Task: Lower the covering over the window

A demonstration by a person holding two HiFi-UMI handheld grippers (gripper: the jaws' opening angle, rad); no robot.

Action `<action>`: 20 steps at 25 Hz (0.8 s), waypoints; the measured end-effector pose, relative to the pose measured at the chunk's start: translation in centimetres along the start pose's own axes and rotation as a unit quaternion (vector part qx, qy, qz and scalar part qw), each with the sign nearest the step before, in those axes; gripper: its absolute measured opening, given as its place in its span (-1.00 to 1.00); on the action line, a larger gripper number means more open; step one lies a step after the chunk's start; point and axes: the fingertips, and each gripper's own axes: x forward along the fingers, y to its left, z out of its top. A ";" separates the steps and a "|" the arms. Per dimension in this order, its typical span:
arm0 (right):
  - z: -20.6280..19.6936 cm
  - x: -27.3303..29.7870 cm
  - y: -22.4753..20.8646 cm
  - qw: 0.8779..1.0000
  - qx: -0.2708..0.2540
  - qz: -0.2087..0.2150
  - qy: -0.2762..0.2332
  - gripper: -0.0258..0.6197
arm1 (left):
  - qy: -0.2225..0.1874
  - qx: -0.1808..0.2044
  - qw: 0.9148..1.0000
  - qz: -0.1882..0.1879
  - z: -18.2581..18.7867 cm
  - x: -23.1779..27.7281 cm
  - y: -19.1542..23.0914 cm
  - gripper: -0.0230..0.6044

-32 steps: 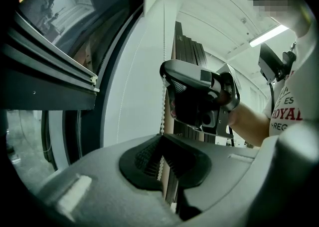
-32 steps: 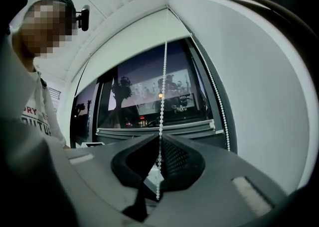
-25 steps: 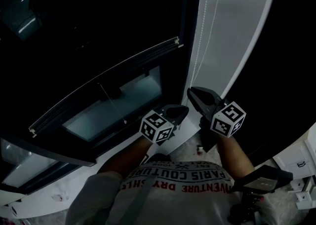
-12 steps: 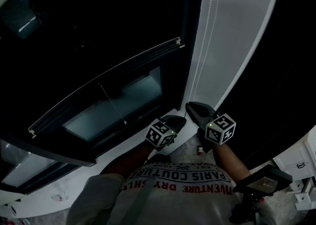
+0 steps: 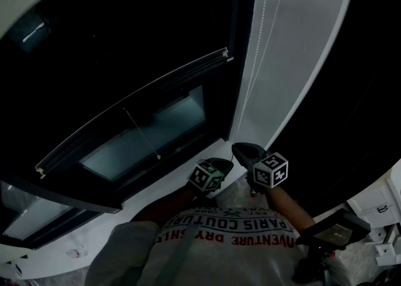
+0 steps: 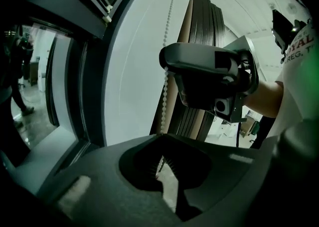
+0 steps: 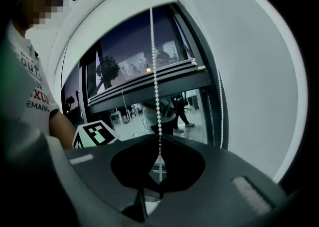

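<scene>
Bead chain (image 5: 259,49) is the thing to work: a thin, light, limp loop of small beads, probably slippery, so it likely needs a tight pinch across the beads and a straight downward pull on one strand. It hangs down the white wall strip (image 5: 301,40) in the upper right of the head view, right of the window (image 5: 144,134). The roller blind is only partly down, with its bottom rail (image 5: 131,106) slanting across frame centre and glass showing below it.

Left gripper (image 5: 225,163), lower centre of frame, is closed on the chain, which runs into its pinched jaws in the left gripper view (image 6: 169,37). Right gripper (image 5: 242,149), just beside it, is also clamped on a chain strand, seen in the right gripper view (image 7: 154,71).

Versus a second ago, both grippers sit clearly lower in the head view, with the same closed grip. The bottom rail stays at about the same spot, with no visible drop.
</scene>
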 end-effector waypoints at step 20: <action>-2.6 -0.3 -1.2 0.999 0.030 -0.010 0.013 -0.86 | -0.050 -0.006 0.999 -0.001 4.2 -4.1 1.1 -0.62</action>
